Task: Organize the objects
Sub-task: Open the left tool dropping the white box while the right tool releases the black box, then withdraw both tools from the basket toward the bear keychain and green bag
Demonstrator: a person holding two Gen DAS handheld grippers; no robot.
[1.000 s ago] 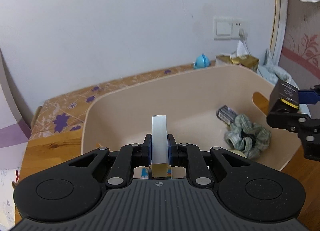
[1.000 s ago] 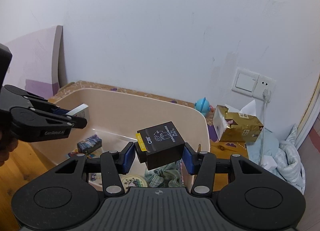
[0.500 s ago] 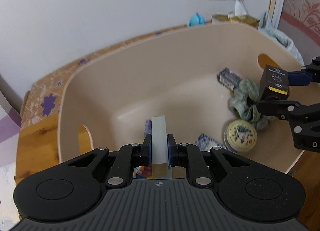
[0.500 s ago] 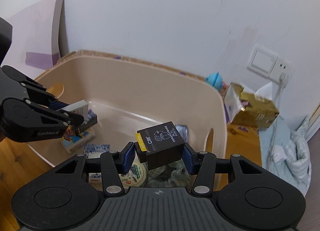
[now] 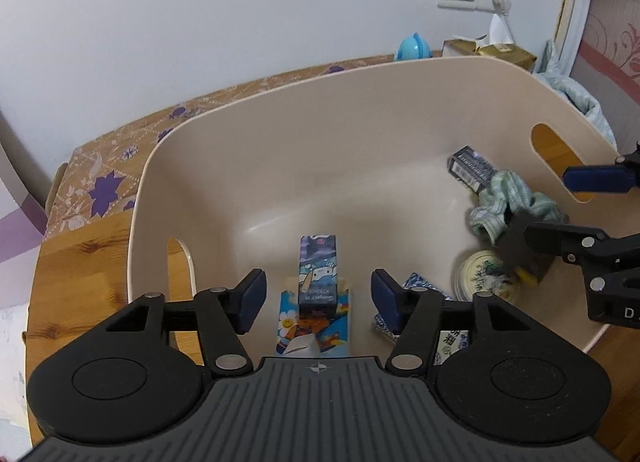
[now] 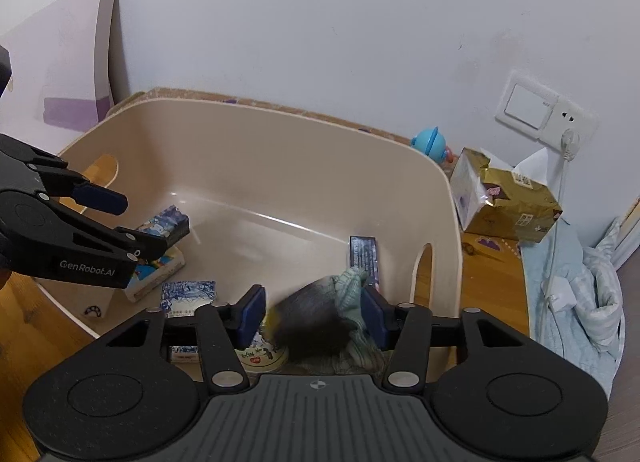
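The left hand-held gripper hangs over the near end of a beige plastic tub, its jaws opening and already well apart, with nothing pressed between the blue pads. Below the gap a slim box printed with cartoon figures in blue and purple lies on top of a larger flat box with a bright blue cartoon cover; both rest on the tub floor near the left handle slot.

The right hand-held gripper is over the other end of the tub, jaws also opening. Between its pads is a dark boxy object with a yellow edge, blurred and clear of both pads, so it is no longer gripped. In the left wrist view the same black box shows beside the lower finger, above a round tin with a floral lid.

Under and behind the black box lies a bunched green-and-white scrunchie, touching a dark rectangular packet that leans near the right handle slot. A blue-and-white patterned packet lies flat on the tub floor between the two grippers.

The tub stands on a wooden bench partly covered by a brown cloth with purple flowers. Beyond the tub, against the white wall, are a small blue toy, a gold tissue box and a wall switch with a plugged socket.
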